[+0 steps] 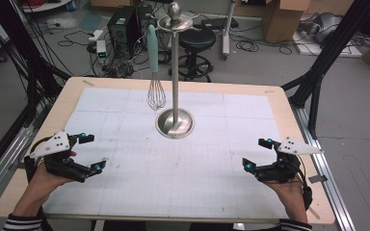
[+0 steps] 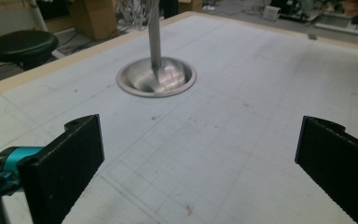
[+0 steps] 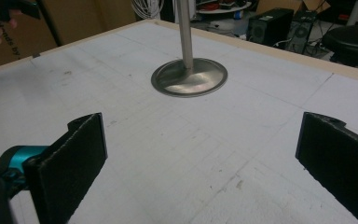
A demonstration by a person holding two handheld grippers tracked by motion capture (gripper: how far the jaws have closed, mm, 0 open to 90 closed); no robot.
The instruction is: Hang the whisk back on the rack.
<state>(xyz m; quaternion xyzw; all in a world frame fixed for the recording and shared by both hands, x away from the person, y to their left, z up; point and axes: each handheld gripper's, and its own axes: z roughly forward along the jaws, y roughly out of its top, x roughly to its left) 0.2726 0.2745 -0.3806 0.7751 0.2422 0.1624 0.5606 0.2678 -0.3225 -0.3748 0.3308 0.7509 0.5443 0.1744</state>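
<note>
Left tongs [image 1: 90, 152] and right tongs [image 1: 256, 154] both spread wide, empty, probably just above the counter [image 1: 279, 103]; whisk [image 1: 155, 72] hangs on stand [image 1: 175, 72], upper centre.

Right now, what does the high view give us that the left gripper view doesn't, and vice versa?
High view alone: the whisk's pale green handle hanging from the stand's top ring, both hands, and the right gripper, open.

Left gripper view alone: a close look along the left gripper, its two black jaws wide apart with bare mat between them, nothing held.

Shared: the metal stand's round base and pole, the whisk wires, the white gridded mat, and a black stool beyond the table.
</note>
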